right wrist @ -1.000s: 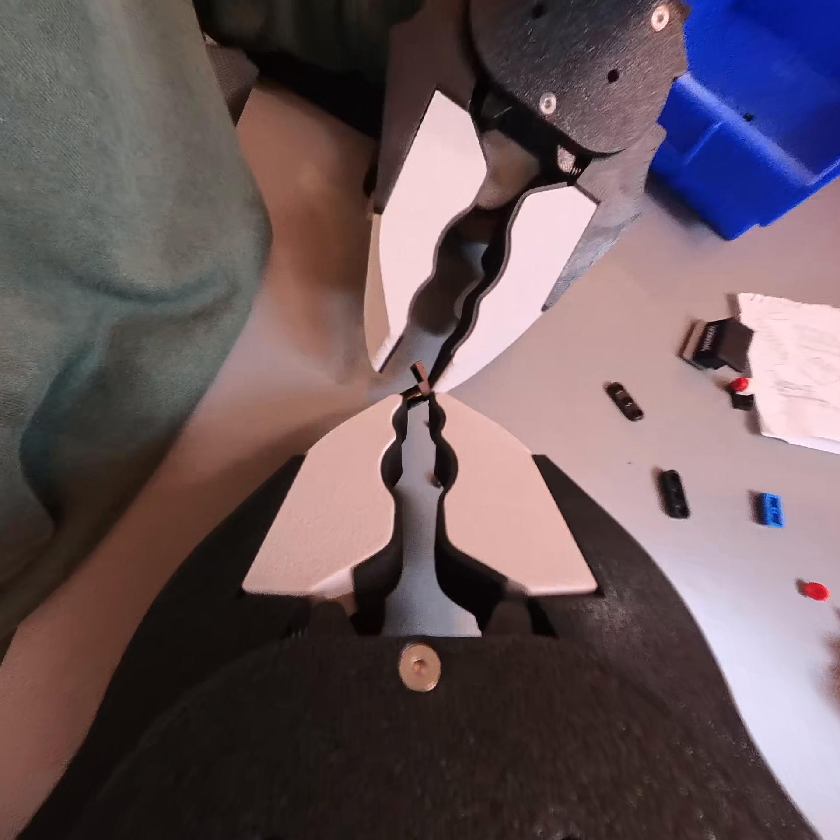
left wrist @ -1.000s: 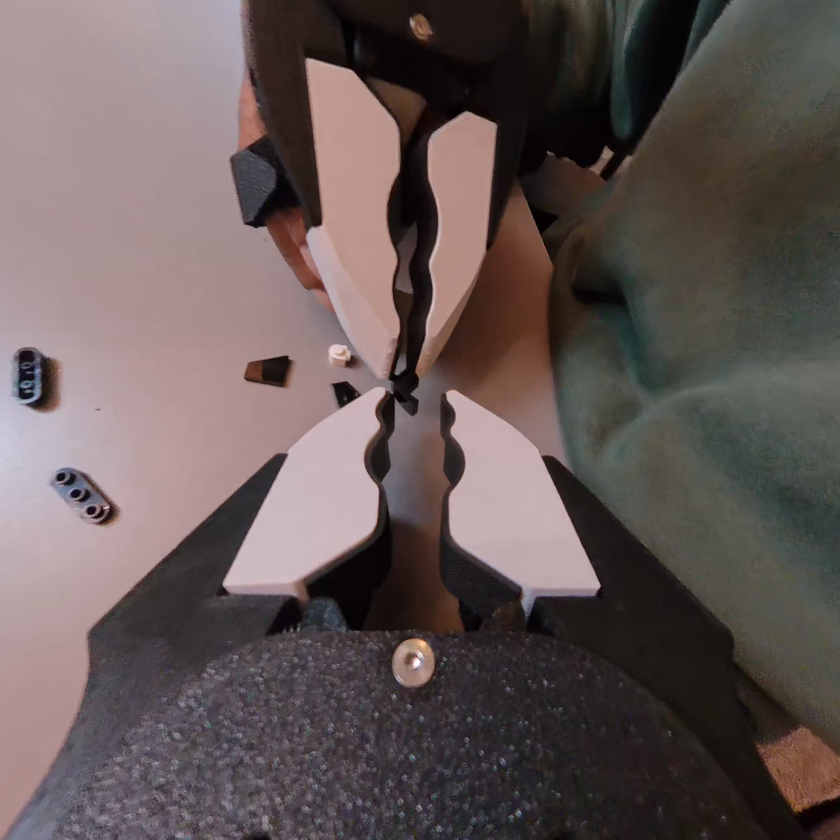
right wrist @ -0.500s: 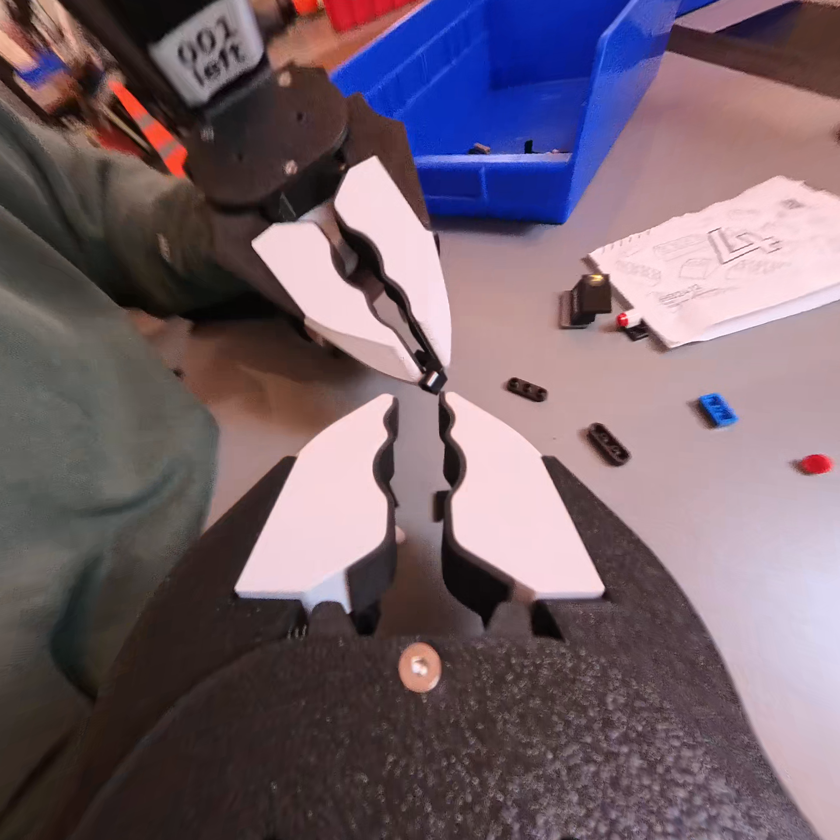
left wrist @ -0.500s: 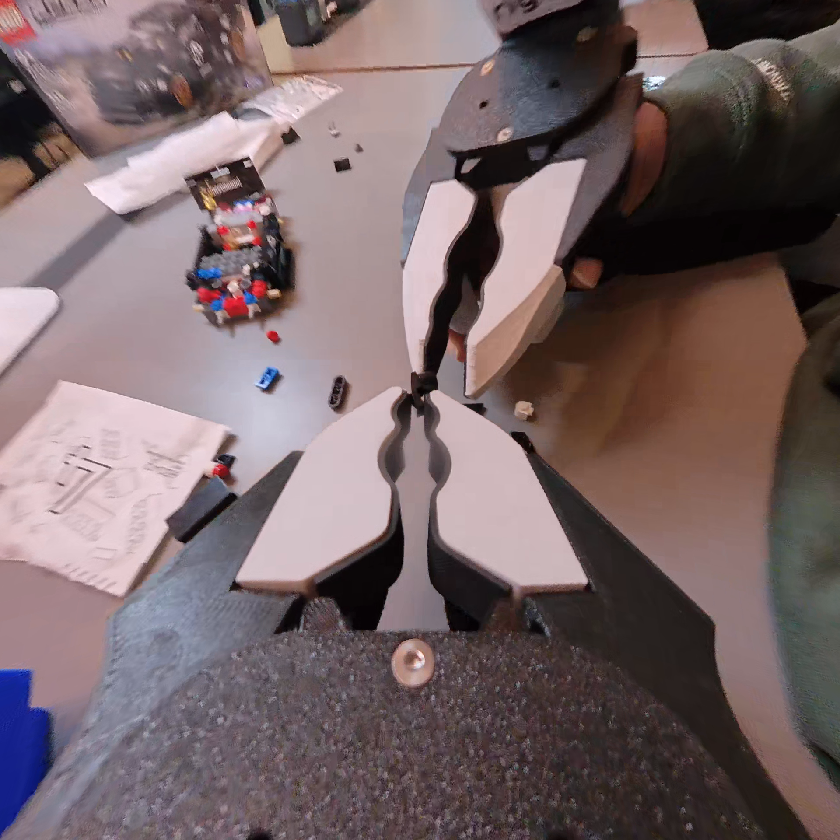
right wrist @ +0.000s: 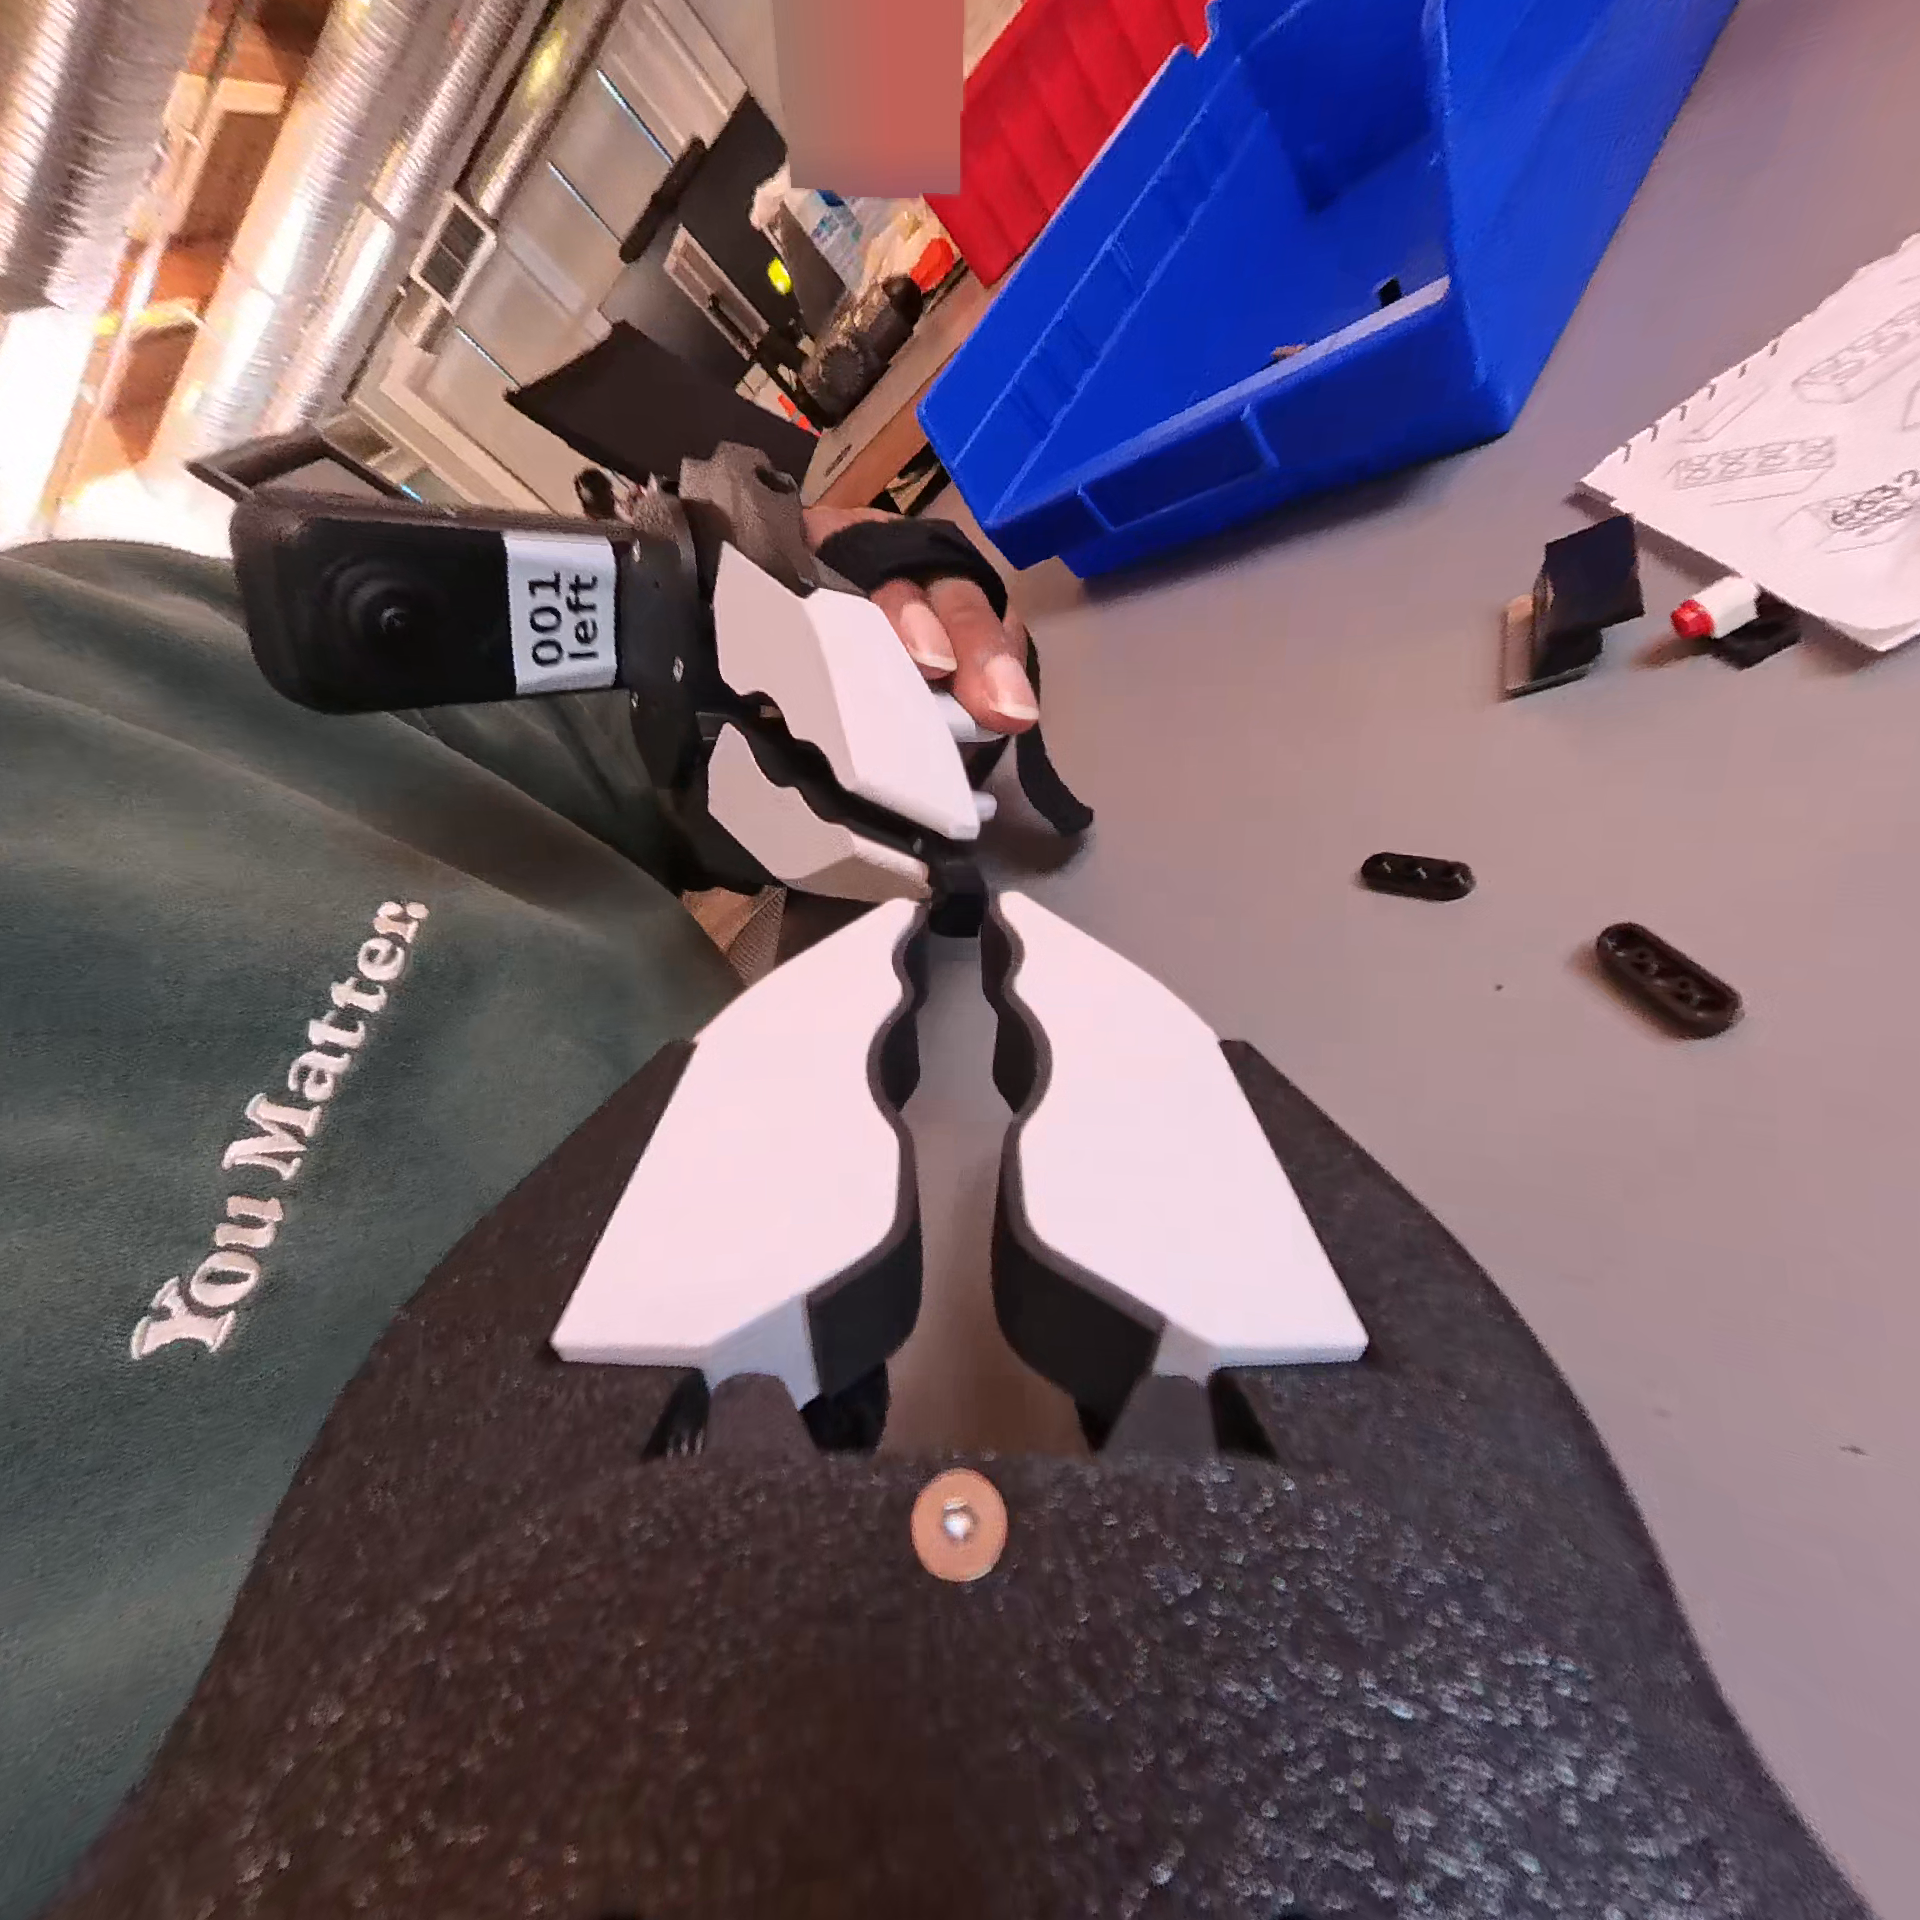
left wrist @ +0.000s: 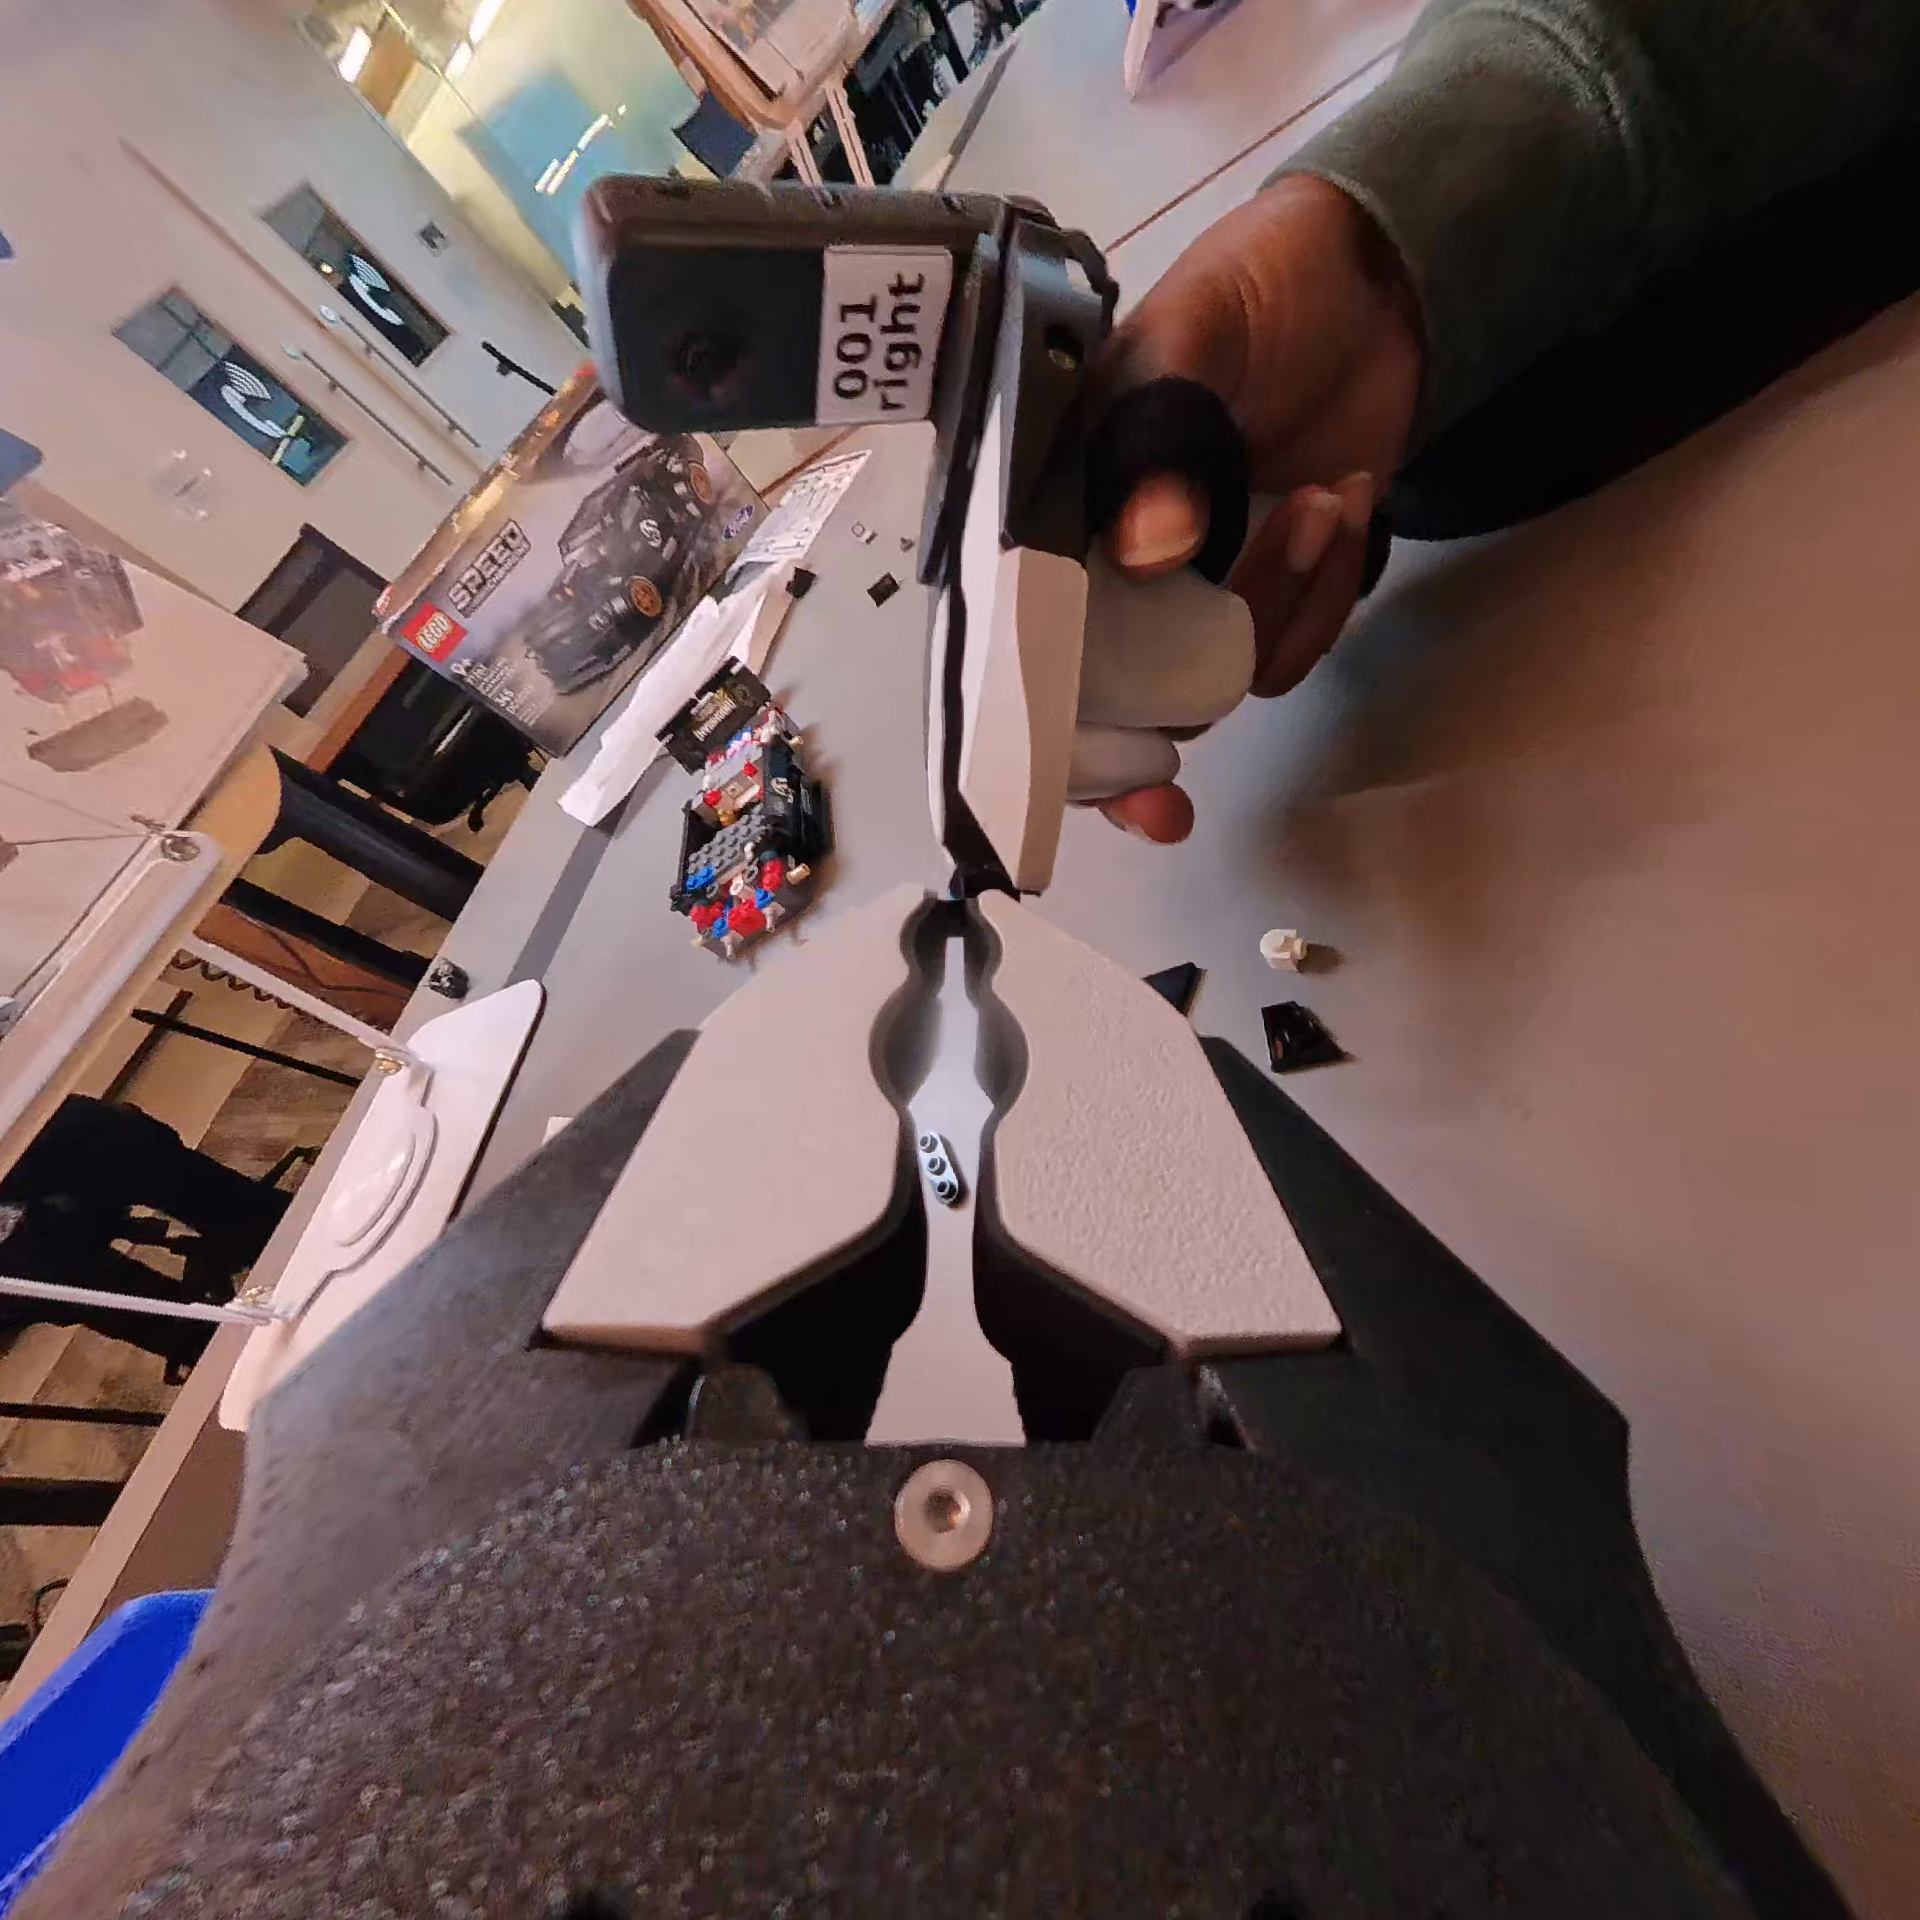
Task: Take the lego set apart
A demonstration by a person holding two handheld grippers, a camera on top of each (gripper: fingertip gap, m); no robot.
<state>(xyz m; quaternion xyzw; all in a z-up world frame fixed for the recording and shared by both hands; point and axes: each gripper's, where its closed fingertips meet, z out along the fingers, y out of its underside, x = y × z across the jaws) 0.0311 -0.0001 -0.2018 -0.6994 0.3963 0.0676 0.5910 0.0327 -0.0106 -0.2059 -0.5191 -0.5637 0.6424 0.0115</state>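
Both grippers meet tip to tip above the grey table (left wrist: 1558, 1039). The left gripper (left wrist: 954, 906) and right gripper (right wrist: 951, 914) are each nearly closed, pinching one small black lego piece (right wrist: 956, 902) between them. The half-stripped black lego car (left wrist: 750, 844) sits at ten o'clock, much still assembled. Two black oval plates (right wrist: 1415, 875) lie loose at two o'clock, two black wedges (left wrist: 1299, 1036) at three.
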